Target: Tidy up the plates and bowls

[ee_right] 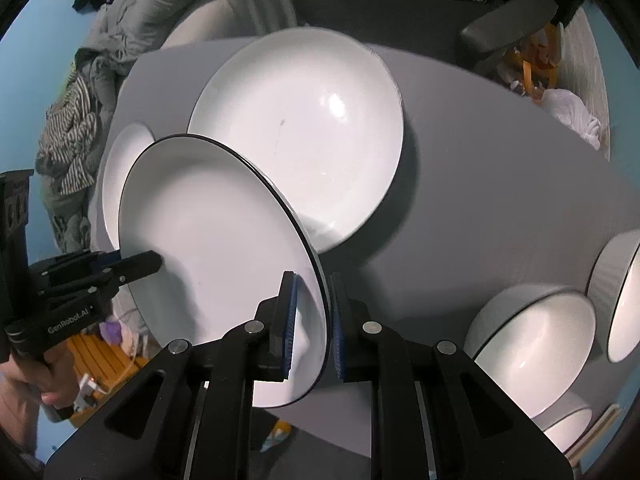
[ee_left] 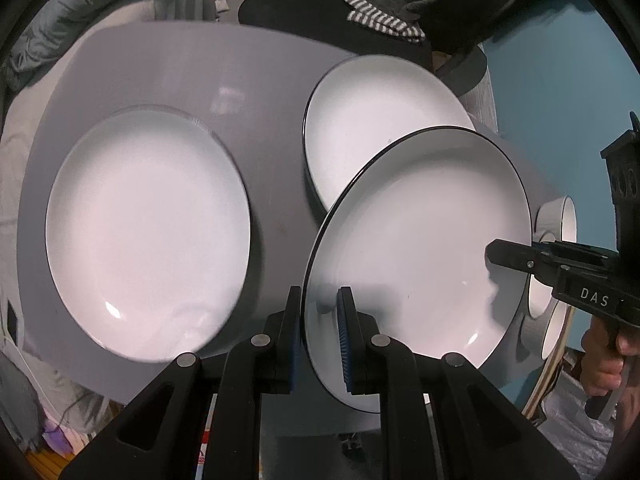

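White glazed ceramic with a thin black rim: that is the held plate, a round, shallow dish lifted off the grey table and tilted steeply, its hollow face turned up and toward the person and its far edge riding over the plate behind. The left gripper pinches its near-left rim, one blue ribbed pad on the face and the other finger behind the underside. The right gripper straddles the opposite rim, its blue pads close on either side; from its own camera a sliver of gap shows at the outer pad, so I cannot tell if it truly grips. Beneath the raised dish a second black-rimmed plate sits flat on the table, partly covered. Well to the left lies a third plate, plain white and glossy, flat on the matte tabletop. On the right side of the table, smooth white bowls with dark rims stand close together. Beyond the table's far edge are rumpled grey bedding and a striped cloth.
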A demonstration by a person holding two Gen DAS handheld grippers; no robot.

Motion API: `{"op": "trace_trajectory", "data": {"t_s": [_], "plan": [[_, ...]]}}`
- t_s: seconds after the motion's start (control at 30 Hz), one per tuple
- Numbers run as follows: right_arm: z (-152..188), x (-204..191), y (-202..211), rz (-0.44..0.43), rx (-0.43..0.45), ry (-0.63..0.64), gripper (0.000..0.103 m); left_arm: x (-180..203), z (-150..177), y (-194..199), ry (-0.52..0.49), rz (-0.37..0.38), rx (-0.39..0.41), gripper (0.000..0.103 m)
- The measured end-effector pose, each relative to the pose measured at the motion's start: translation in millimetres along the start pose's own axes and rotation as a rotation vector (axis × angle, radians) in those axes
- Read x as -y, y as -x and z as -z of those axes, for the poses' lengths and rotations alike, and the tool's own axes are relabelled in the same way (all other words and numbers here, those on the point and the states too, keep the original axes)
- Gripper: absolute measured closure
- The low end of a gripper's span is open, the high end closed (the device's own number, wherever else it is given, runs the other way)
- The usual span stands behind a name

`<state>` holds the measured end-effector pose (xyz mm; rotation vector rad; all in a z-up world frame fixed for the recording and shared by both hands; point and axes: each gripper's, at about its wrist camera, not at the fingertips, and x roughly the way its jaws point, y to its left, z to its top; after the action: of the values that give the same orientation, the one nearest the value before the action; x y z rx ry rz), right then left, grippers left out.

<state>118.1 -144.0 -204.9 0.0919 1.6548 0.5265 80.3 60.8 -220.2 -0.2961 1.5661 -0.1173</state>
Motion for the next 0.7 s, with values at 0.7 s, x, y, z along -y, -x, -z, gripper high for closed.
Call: {"op": "trace_trajectory", "data": {"t_s": [0.7], "plan": [[-71.8,18.8,-5.1,0.005,-0.007,-0.049,0.087,7.7,-84.2,-18.2,-0.03,-0.082,-0.021,0.085]]}}
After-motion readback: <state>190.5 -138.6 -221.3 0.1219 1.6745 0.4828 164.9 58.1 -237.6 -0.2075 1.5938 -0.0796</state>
